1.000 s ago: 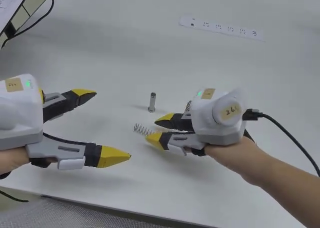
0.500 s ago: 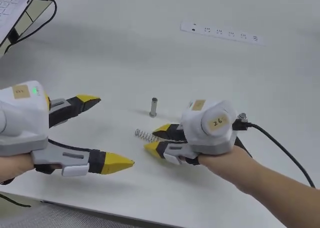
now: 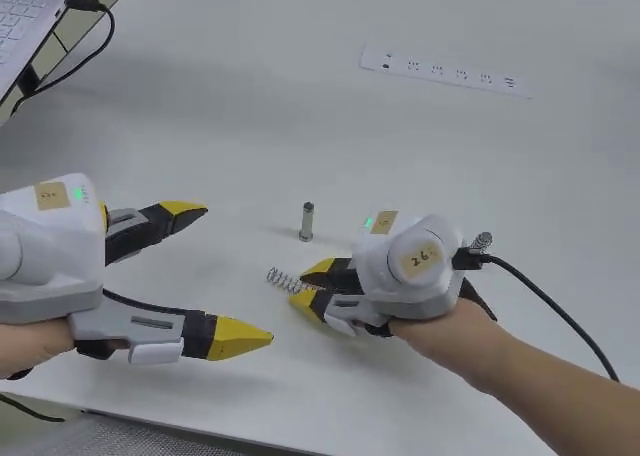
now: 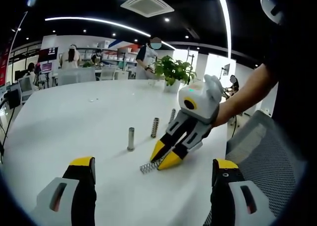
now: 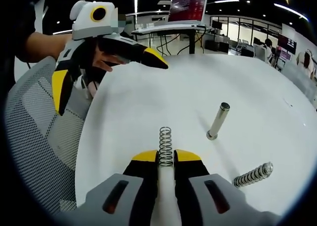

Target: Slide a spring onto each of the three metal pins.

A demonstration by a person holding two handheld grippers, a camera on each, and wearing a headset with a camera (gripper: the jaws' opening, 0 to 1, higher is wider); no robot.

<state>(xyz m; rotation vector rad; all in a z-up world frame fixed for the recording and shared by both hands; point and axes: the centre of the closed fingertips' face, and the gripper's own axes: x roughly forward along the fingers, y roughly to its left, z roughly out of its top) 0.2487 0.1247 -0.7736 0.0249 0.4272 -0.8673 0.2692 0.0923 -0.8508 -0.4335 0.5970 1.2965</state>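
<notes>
We are at the pick-up step for what looks like the last spring. The right tool [image 3: 310, 283] sits low over the white surface [image 3: 230, 96]. Its jaws are pressed nearly together on the near end of a loose spring [image 5: 165, 141]. The spring stretches straight ahead of the tips and appears to lie flat. Ahead of the tips and slightly to their right, a bare metal pin [image 3: 307, 221] stands upright. Further to that tool's right is a pin already wearing a spring [image 5: 254, 175]. The left gripper view suggests a second such pin behind it. The hand [image 3: 440, 326] holding the right tool rides low, wrist near the surface. Opposite it hovers the left tool [image 3: 228, 273], jaws spread wide and empty. Next, we judge, the spring needs lifting, turning upright and lining up over the bare pin's top.
</notes>
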